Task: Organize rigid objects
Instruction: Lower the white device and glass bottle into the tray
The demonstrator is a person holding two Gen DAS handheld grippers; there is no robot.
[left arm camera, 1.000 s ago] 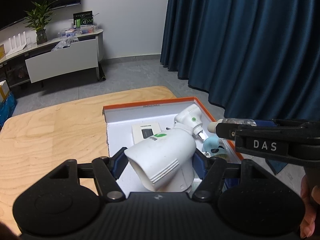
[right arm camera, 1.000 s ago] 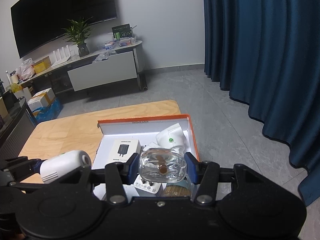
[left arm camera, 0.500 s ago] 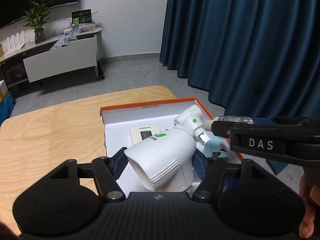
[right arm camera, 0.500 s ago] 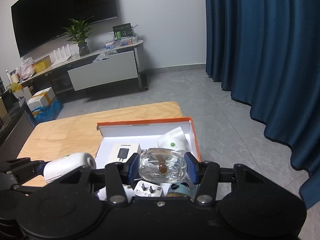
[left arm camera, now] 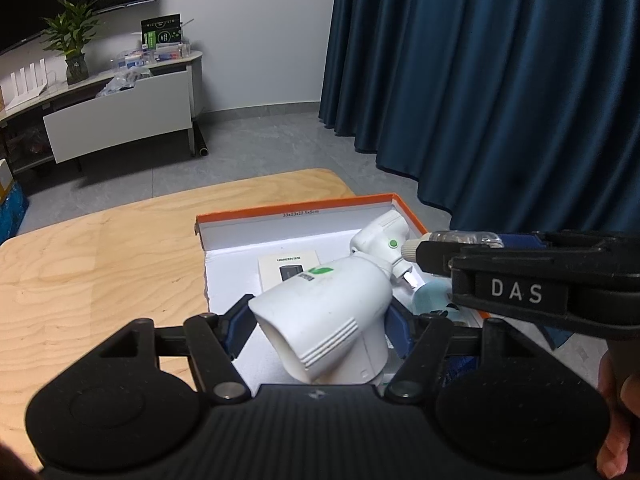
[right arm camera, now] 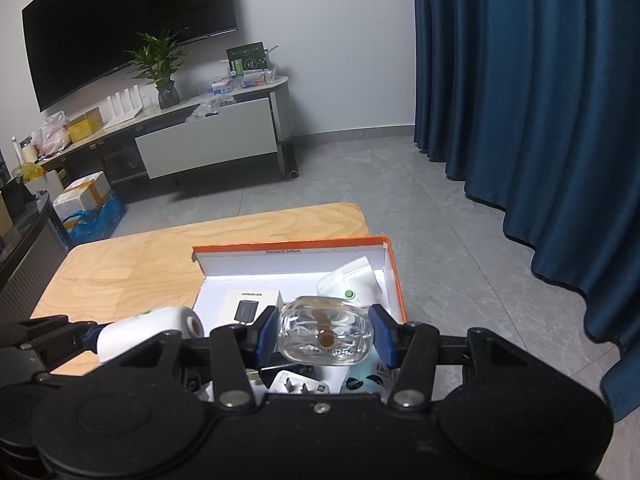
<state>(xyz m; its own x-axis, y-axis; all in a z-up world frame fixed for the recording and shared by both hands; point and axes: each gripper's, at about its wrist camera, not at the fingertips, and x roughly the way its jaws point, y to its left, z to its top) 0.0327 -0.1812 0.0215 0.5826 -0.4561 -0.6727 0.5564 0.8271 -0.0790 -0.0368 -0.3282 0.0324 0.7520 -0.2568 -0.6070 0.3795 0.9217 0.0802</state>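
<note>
Left gripper (left arm camera: 320, 320) is clamped on a white plastic cylindrical camera-shaped device (left arm camera: 328, 316), held above the orange-rimmed white cardboard box (left arm camera: 296, 206) on the light wooden table (left arm camera: 100, 264). Right gripper (right arm camera: 325, 332), at three o'clock of it, grips a clear glass bottle (right arm camera: 326, 334) over that box.

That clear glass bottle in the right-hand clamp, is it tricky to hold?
Probably. The clear glass bottle looks smooth and rounded, so it may slip between the right gripper pads. Being glass, it would likely break if dropped. Its thick walls suggest weight.
</note>
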